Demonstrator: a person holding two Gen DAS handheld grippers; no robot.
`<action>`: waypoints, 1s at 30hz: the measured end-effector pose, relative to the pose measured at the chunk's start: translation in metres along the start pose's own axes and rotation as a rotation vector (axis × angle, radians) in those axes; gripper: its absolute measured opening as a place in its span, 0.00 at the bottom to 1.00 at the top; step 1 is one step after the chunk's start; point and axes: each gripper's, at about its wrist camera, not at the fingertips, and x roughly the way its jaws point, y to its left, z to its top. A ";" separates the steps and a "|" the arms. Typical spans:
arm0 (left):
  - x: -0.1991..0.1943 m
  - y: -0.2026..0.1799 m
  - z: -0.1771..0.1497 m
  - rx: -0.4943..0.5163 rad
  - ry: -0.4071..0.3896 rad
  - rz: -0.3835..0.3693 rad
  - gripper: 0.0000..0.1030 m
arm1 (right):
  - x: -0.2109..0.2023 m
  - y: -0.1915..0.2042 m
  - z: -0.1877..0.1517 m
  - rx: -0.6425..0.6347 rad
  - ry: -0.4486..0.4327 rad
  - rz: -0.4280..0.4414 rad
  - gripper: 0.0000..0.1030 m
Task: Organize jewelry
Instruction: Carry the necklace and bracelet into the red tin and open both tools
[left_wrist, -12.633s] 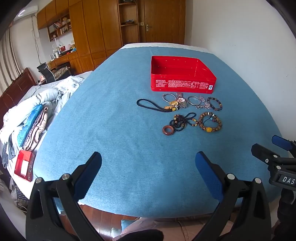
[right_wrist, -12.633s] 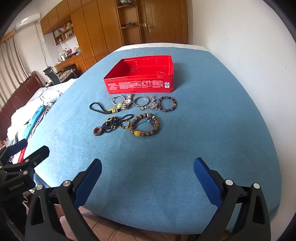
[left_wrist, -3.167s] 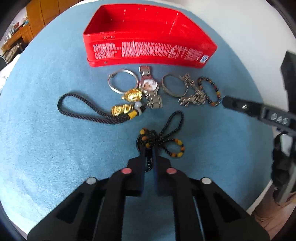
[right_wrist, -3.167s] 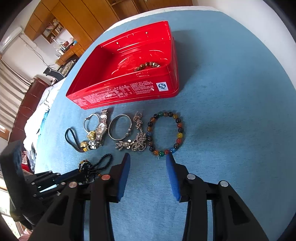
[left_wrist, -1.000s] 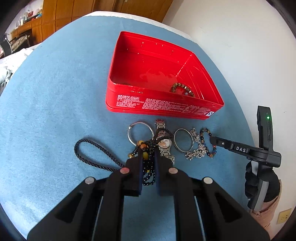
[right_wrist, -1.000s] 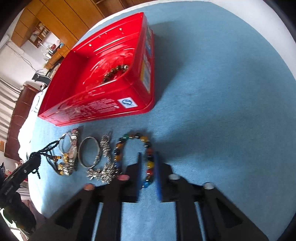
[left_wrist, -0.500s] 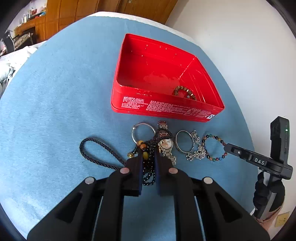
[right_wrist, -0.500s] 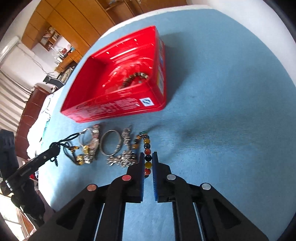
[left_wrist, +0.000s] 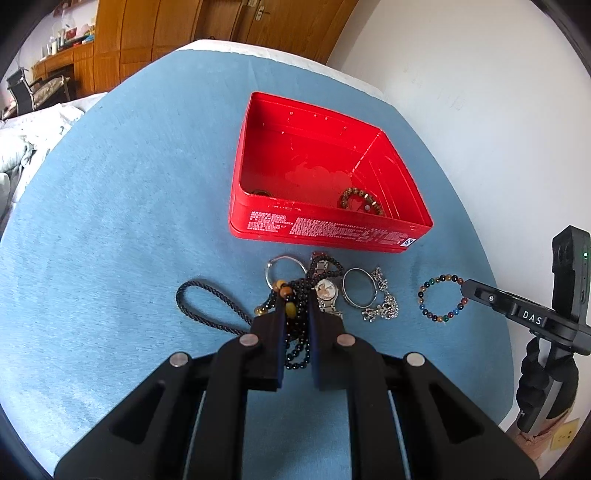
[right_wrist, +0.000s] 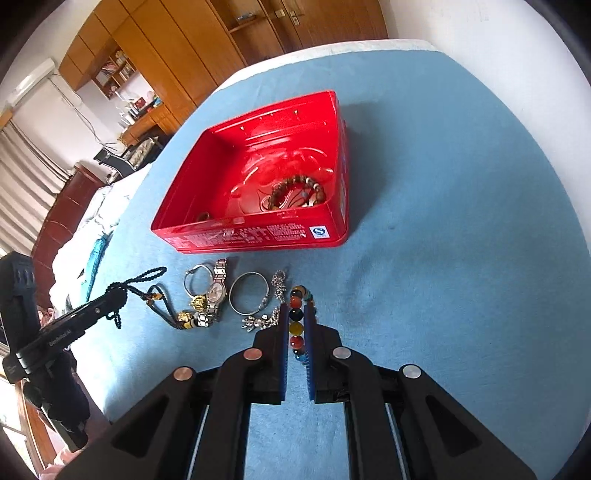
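My left gripper (left_wrist: 296, 308) is shut on a black bead necklace (left_wrist: 295, 343) with amber beads, which dangles above the blue cloth. My right gripper (right_wrist: 297, 308) is shut on a multicoloured bead bracelet (right_wrist: 296, 326); in the left wrist view this bracelet (left_wrist: 439, 300) hangs from its tip. Beyond both stands an open red tin (left_wrist: 325, 230) (right_wrist: 258, 238) with a brown bead bracelet (right_wrist: 299, 192) and a small ring (left_wrist: 260, 192) inside. A watch (left_wrist: 327, 291), a silver bangle (left_wrist: 343, 284), a silver ring (left_wrist: 269, 266), a silver charm chain (left_wrist: 384, 310) and a black cord loop (left_wrist: 207, 304) lie in front of the tin.
The blue cloth (left_wrist: 110, 221) covers a bed against a white wall (left_wrist: 498, 110) on the right. Piled white bedding (left_wrist: 14, 147) lies off the left edge, and wooden wardrobes (right_wrist: 207, 44) stand at the back. Gold charms (right_wrist: 188, 317) lie by the watch.
Both grippers have risen and drawn back from the tin. The multicoloured bracelet has come up off the cloth with the right gripper; the black necklace hangs higher from the left.
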 end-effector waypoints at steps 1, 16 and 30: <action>-0.002 0.000 0.000 0.000 -0.001 -0.002 0.08 | -0.001 0.001 0.001 -0.001 -0.002 0.001 0.07; -0.023 -0.001 0.008 0.014 -0.013 -0.044 0.08 | -0.003 0.017 0.008 -0.042 -0.007 0.016 0.07; -0.026 -0.004 0.014 0.028 -0.025 -0.065 0.08 | 0.018 0.020 0.014 -0.055 0.019 0.031 0.07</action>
